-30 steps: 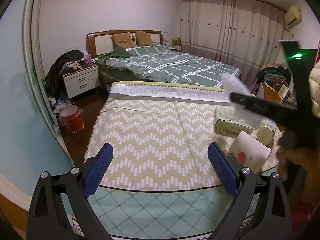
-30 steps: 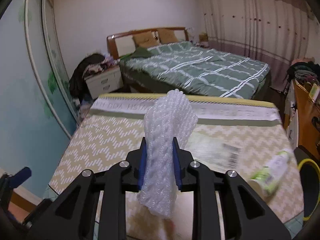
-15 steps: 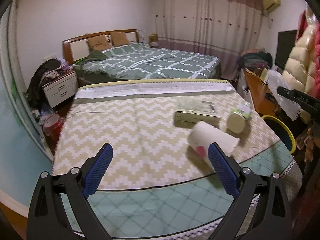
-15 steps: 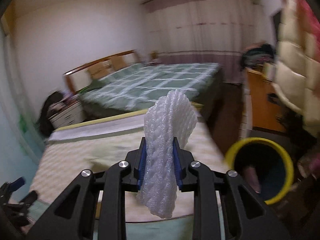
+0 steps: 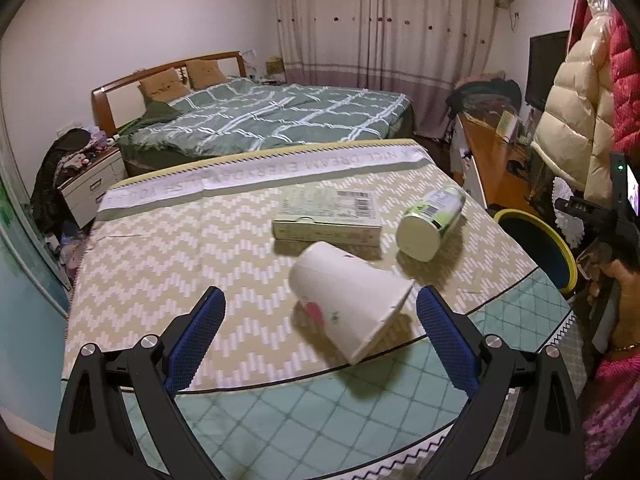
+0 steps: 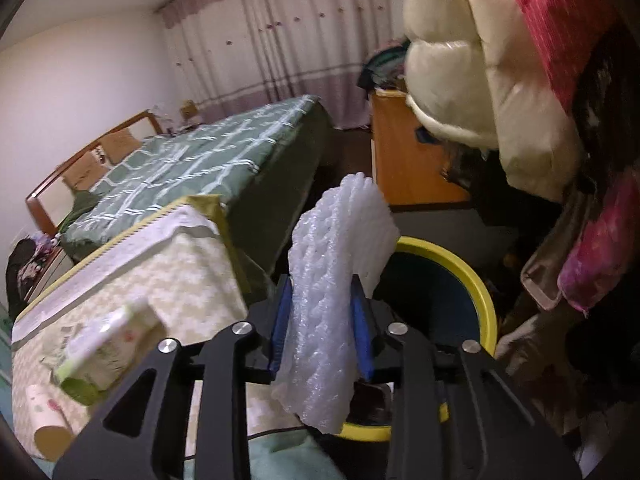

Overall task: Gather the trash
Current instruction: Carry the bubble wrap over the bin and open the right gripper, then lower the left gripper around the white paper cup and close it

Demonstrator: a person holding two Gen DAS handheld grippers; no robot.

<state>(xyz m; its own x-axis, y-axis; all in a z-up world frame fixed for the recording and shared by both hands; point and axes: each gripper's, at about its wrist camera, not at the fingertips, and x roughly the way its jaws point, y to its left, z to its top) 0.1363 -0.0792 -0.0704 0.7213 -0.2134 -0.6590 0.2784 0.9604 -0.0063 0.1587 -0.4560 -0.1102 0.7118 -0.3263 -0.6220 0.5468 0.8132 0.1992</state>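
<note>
Dropping step: right hand-held gripper [image 6: 322, 330], jaws opening, white foam netting [image 6: 336, 280] between its pads, above yellow-rimmed bin [image 6: 478, 292]. Left hand-held gripper [image 5: 320, 338] wide, empty; next needs closing on paper cup [image 5: 348, 300] at 12 o'clock on the surface [image 5: 168, 248].

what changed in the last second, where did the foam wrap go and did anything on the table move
The right gripper carried the white foam wrap off the table to above the yellow-rimmed bin. Its jaws are now opening, with the foam still between them. The left gripper swung toward the paper cup and stays open and empty. The cup, the flat box and the green bottle lie on the table as before.
</note>
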